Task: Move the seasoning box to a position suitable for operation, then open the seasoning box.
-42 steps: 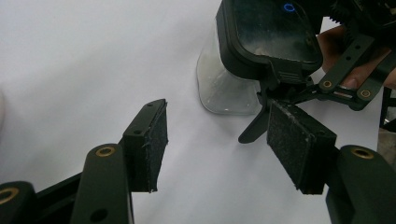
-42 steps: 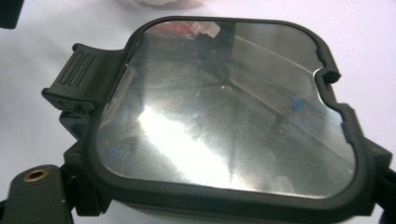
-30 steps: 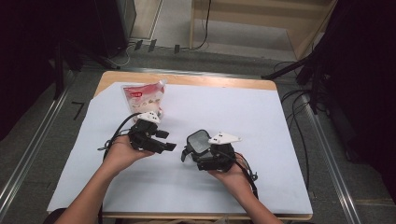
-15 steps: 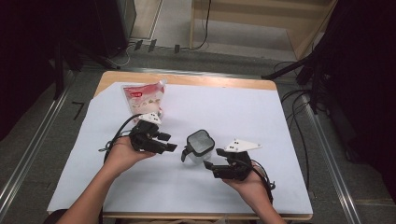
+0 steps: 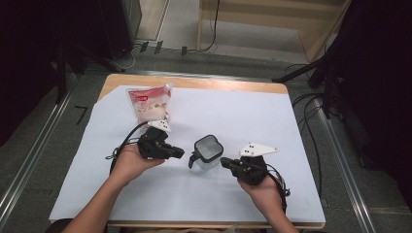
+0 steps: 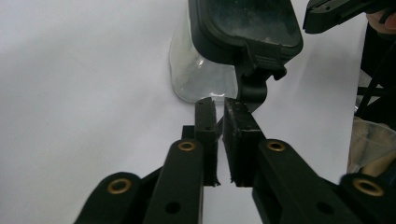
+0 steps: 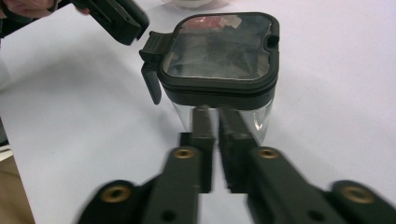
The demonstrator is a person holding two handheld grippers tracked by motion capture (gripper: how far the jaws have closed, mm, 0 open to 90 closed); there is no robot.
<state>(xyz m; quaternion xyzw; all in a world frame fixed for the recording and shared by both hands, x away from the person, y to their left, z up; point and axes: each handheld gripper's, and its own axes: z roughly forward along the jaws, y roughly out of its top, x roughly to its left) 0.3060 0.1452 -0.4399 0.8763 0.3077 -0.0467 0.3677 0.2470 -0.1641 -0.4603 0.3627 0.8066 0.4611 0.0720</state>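
Observation:
A small clear container (image 5: 209, 151) with a black lid and a side latch stands upright on the white sheet between my two grippers. My left gripper (image 5: 180, 154) points at it from the left, a little short of it. In the left gripper view its jaws (image 6: 215, 106) have just been closing and stand shut on nothing, tips near the container's latch (image 6: 254, 86). My right gripper (image 5: 225, 162) sits just right of the container. Its jaws (image 7: 215, 114) have also just been closing, are shut and empty, and aim at the container's clear wall (image 7: 219, 51).
A clear bag of food with a red label (image 5: 149, 103) lies behind the left gripper near the table's far left. The white sheet (image 5: 291, 126) covers the wooden table. Cables trail from both grippers toward the person.
The right gripper was at the container a second ago; it has drawn back to the right and its jaws have closed. The container stays standing. The left hand kept still while its jaws closed.

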